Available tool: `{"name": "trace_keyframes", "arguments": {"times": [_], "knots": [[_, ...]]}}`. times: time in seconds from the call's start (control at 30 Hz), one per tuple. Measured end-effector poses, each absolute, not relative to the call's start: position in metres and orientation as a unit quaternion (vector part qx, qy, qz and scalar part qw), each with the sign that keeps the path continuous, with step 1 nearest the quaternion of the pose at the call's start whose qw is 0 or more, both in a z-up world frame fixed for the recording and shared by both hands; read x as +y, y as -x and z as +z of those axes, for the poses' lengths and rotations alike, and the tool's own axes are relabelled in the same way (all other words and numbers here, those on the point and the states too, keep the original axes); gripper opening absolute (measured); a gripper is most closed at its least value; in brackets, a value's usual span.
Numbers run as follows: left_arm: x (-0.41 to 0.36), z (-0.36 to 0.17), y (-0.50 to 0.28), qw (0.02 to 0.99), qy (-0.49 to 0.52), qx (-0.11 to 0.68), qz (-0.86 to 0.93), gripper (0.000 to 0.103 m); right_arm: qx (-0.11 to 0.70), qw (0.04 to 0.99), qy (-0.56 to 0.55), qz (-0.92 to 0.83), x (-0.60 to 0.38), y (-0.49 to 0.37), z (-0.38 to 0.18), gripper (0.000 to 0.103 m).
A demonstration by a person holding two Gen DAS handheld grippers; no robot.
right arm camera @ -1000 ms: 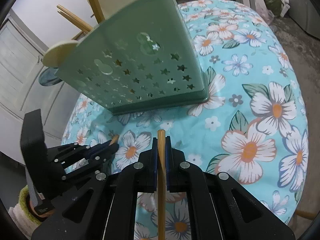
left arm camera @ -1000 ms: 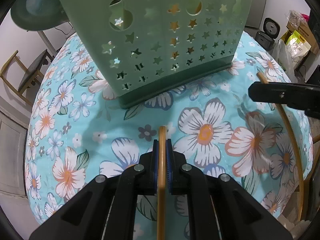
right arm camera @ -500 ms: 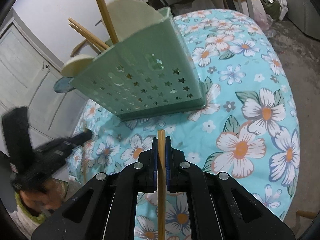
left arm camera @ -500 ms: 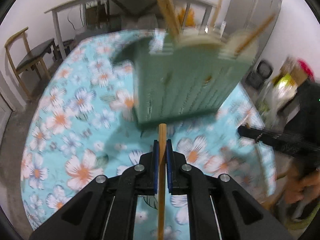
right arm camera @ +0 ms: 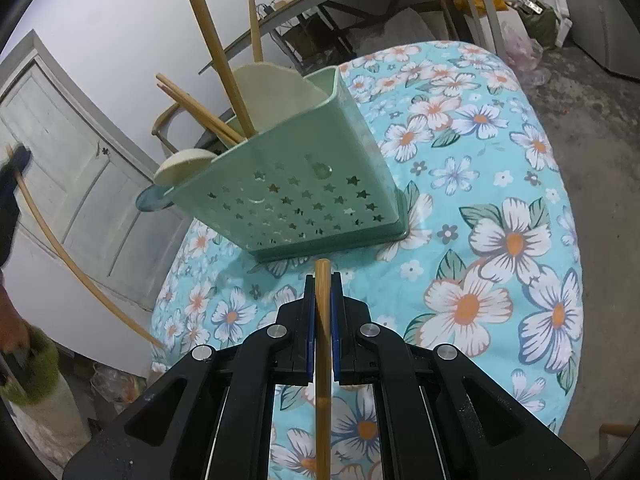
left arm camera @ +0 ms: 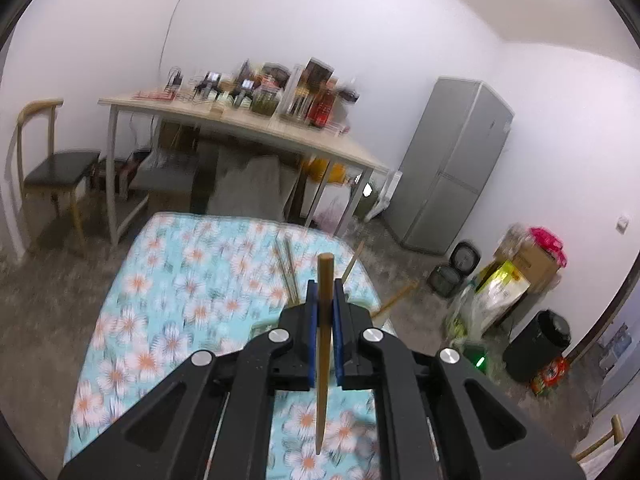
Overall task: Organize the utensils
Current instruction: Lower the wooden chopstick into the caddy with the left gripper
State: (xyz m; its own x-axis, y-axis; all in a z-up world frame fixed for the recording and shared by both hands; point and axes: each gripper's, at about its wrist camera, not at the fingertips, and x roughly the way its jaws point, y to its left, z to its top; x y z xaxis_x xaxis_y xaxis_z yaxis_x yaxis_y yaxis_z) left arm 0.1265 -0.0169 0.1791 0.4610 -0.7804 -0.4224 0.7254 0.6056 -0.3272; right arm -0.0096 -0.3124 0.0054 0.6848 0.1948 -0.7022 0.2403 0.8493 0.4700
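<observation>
A green utensil holder (right arm camera: 304,184) with star-shaped holes stands on the floral tablecloth (right arm camera: 500,200). Wooden spoons and chopsticks (right arm camera: 216,64) stick out of its top. My right gripper (right arm camera: 323,284) hovers just in front of the holder's base, shut on a wooden chopstick (right arm camera: 322,380). My left gripper (left arm camera: 325,292) is raised high above the table, shut on another wooden chopstick (left arm camera: 323,360). Utensil tips (left arm camera: 289,270) show just beyond its fingers; the holder is hidden below. In the right wrist view the left gripper (right arm camera: 12,184) is a dark blur at far left, its long chopstick (right arm camera: 68,256) hanging down.
A side table (left arm camera: 248,128) crowded with jars and bottles stands against the back wall, with a chair (left arm camera: 52,168) to its left and a grey fridge (left arm camera: 452,160) to its right. Bags, a rice cooker (left arm camera: 460,260) and a black bin (left arm camera: 536,344) line the right wall. A person's green-sleeved arm (right arm camera: 28,360) is at the left.
My left gripper has risen sharply with its chopstick and tilted up, so the holder dropped out of its view. My right gripper lifted a little; the holder's top now shows.
</observation>
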Motion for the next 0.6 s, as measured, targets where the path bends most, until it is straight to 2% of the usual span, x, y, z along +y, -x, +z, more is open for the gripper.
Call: {"name": "trace_keyframes", "arguments": {"times": [0.23,0.43,0.6], "knots": [[-0.022,0.229,-0.131,0.876,0.063,0.184,-0.441,0.006,0.384,0.88,-0.279,-0.015,-0.322,0.009,0.012,0.005],[-0.031,0.237,-0.148,0.879,0.088,0.166,-0.439,0.006,0.369,0.885,-0.286,-0.009,-0.329,0.007,0.023,0.005],[-0.049,0.232,-0.155,0.9,0.059,0.131,-0.412,0.006,0.355,0.891,-0.283,-0.009,-0.336,0.005,0.033,0.005]]}}
